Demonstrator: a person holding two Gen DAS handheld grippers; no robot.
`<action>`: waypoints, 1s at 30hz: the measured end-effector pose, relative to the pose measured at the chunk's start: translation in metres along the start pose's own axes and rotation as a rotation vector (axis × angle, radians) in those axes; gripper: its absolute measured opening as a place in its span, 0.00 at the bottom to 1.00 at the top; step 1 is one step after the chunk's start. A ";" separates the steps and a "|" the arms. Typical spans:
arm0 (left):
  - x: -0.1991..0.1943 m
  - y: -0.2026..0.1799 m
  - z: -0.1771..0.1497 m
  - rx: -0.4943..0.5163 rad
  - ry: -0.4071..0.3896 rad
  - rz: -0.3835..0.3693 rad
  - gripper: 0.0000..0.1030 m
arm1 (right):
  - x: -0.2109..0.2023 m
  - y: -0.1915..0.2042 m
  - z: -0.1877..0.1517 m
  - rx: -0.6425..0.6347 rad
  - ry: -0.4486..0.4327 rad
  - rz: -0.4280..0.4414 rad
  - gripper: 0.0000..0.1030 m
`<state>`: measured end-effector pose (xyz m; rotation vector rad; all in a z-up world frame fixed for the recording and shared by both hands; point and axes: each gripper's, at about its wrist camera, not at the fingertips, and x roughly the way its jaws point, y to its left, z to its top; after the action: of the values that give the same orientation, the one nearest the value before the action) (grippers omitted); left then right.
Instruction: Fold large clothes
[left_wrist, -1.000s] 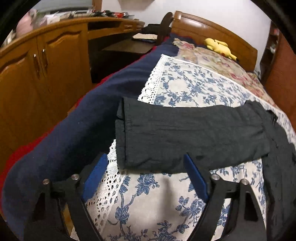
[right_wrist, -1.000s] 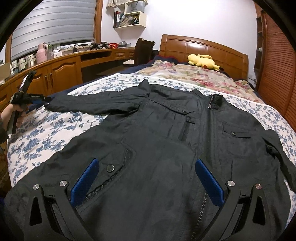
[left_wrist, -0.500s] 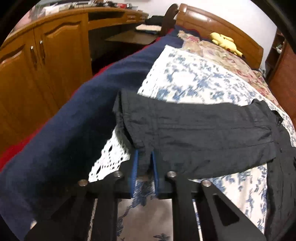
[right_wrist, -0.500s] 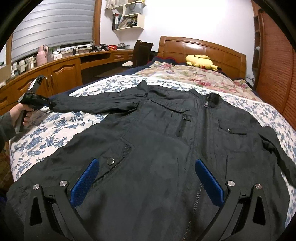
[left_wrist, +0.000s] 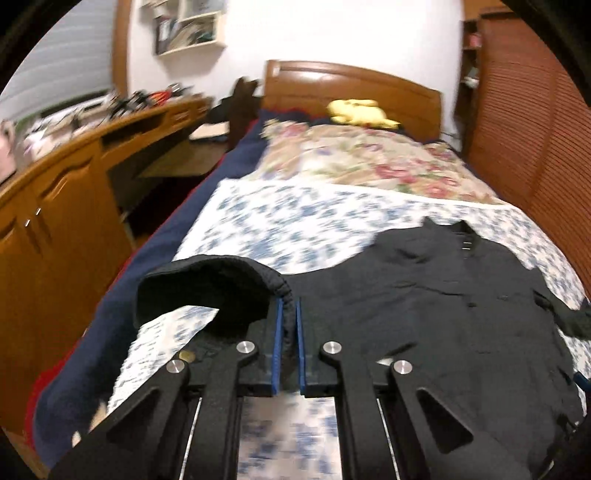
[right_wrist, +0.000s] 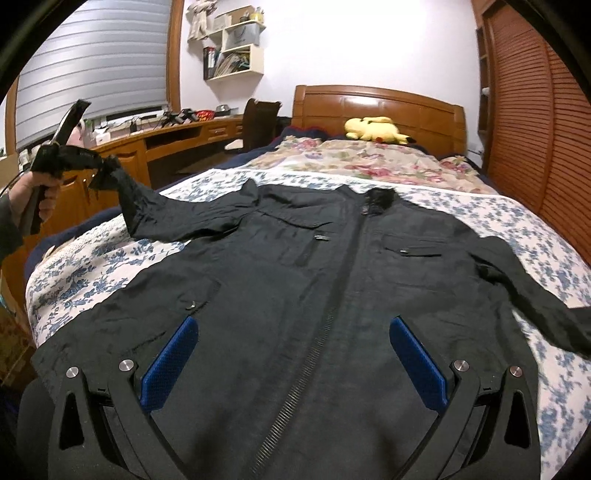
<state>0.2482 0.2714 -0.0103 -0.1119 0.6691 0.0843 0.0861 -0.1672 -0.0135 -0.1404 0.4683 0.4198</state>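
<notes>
The black jacket (right_wrist: 332, 295) lies face-up on the bed (right_wrist: 535, 229). The left gripper (left_wrist: 288, 314), jaws clamped on its sleeve cuff (left_wrist: 229, 280), lifts it, likely to fold inward. The right gripper (right_wrist: 295, 362) hovers, jaws wide, empty.

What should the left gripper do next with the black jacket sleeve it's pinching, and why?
Probably carry the black jacket sleeve across onto the black zip-front jacket chest. The left gripper is shut on the cuff and holds it above the blue floral bedspread, while the body lies flat and zipped. The right gripper hangs open over the hem.
</notes>
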 end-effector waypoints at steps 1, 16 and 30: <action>-0.005 -0.015 0.003 0.018 -0.007 -0.016 0.07 | -0.006 -0.003 -0.002 0.004 -0.005 -0.008 1.00; -0.061 -0.205 -0.031 0.247 -0.044 -0.177 0.06 | -0.053 -0.023 -0.030 0.069 -0.024 -0.092 1.00; -0.051 -0.214 -0.097 0.195 -0.043 -0.095 0.07 | -0.047 -0.005 -0.022 0.013 0.010 -0.088 1.00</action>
<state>0.1731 0.0449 -0.0380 0.0451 0.6253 -0.0701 0.0410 -0.1940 -0.0108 -0.1505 0.4724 0.3296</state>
